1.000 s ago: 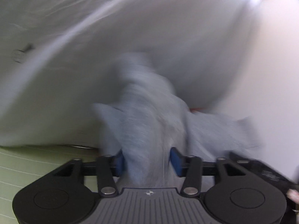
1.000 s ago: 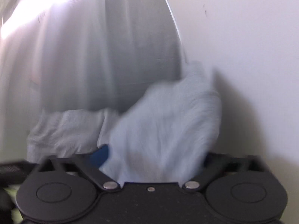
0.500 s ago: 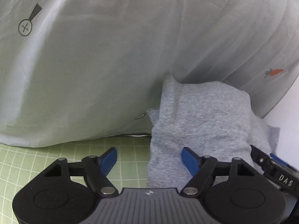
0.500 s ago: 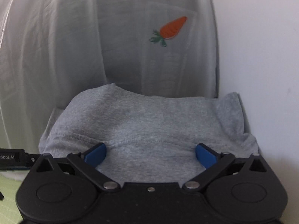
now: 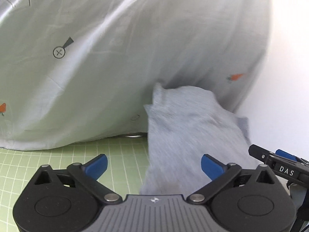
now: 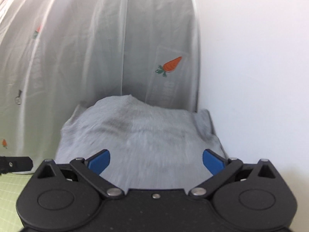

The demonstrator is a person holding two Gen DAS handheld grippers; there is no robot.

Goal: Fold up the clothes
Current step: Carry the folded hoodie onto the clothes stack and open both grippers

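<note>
A folded grey garment [image 5: 193, 135] lies on the green grid mat [image 5: 58, 160], its far end against a pale hanging sheet. My left gripper [image 5: 153, 165] hovers over its near left edge, jaws opening wide; the cloth lies under them and the blue pads [image 5: 212, 166] do not press it. In the right wrist view the same grey garment [image 6: 139, 135] fills the middle. My right gripper [image 6: 156, 161] stands open above its near edge, pads apart and not pinching. The right gripper's tip [image 5: 278, 166] shows at the right of the left wrist view.
A pale sheet printed with small carrots [image 6: 170, 65] hangs right behind the garment. A white wall [image 6: 251, 77] stands to the right. The left gripper's black tip [image 6: 15, 164] shows at the left edge over the mat [image 6: 11, 189].
Both grippers have let go of the grey garment and opened wide. The garment, bunched in the jaws a second ago, now lies folded flat on the mat. Both grippers have drawn back.
</note>
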